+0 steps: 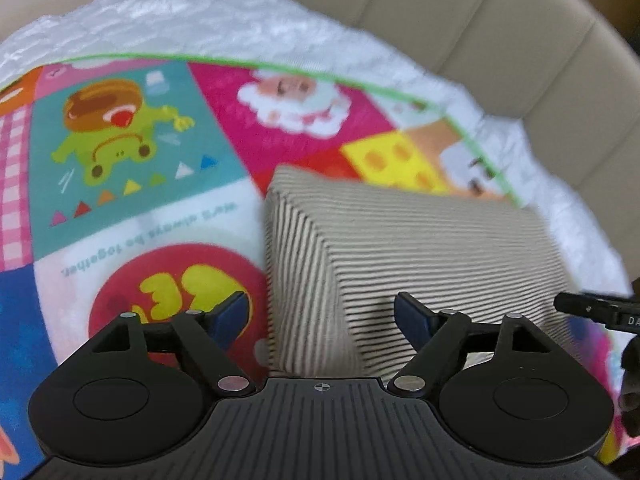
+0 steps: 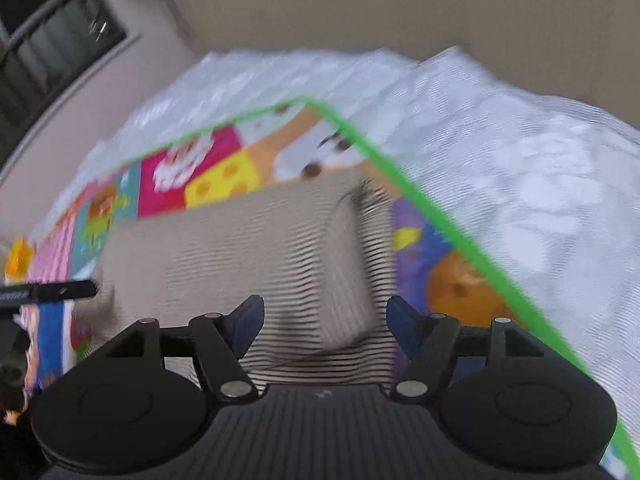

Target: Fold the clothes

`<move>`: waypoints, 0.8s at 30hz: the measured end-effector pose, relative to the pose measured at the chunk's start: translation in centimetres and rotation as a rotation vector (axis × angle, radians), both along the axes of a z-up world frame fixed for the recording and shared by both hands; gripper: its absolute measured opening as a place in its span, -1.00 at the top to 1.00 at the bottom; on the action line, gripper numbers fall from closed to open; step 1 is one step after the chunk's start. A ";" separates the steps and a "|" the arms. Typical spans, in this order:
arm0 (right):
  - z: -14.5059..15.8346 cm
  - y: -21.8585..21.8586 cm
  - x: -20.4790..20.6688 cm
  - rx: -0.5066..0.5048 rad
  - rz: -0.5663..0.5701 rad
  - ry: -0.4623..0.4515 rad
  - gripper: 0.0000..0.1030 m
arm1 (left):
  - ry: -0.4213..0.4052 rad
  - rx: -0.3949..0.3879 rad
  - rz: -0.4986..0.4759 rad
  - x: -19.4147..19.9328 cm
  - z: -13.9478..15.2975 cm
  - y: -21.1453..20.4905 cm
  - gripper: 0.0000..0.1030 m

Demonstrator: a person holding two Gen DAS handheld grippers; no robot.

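Observation:
A folded garment [image 1: 420,240] with fine beige and black stripes lies on a colourful cartoon mat [image 1: 140,140]. My left gripper [image 1: 320,304] hovers open over the garment's near left corner, one finger above the mat and the other above the cloth. In the right wrist view the same garment [image 2: 240,248] fills the middle, a folded flap raised on its right side. My right gripper [image 2: 325,308] is open above that flap, both fingers over striped cloth, with no pad seen pressing on it. A dark finger of the other gripper [image 1: 592,308] shows at the right edge.
The mat [image 2: 224,176] has a green border and rests on a white textured bedcover [image 2: 520,160]. A beige padded backrest [image 1: 480,20] runs behind the bed. A dark window frame [image 2: 40,40] is at the upper left of the right wrist view.

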State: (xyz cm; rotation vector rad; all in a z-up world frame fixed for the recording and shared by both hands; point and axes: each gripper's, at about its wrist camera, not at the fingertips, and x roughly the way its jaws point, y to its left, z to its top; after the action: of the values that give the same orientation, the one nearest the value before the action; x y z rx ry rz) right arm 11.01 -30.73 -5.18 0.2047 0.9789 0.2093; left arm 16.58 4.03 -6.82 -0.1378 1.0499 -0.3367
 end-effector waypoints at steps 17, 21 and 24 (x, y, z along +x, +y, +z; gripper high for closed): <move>2.9 2.1 -3.9 -0.116 0.158 -0.100 0.72 | -0.046 0.057 -0.117 -4.0 2.7 0.3 0.69; 1.0 1.9 -3.2 -0.131 0.136 -0.059 0.61 | 0.030 0.108 -0.114 -3.7 0.5 0.1 0.48; 0.8 1.4 -3.1 -0.128 0.122 -0.045 0.41 | -0.021 0.108 -0.077 -3.9 2.3 1.0 0.31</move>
State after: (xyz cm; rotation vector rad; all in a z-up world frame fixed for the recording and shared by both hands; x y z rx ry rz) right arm 7.95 -29.36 -4.40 0.0230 0.9570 0.2610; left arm 12.64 5.04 -4.55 0.0027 1.0520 -0.3500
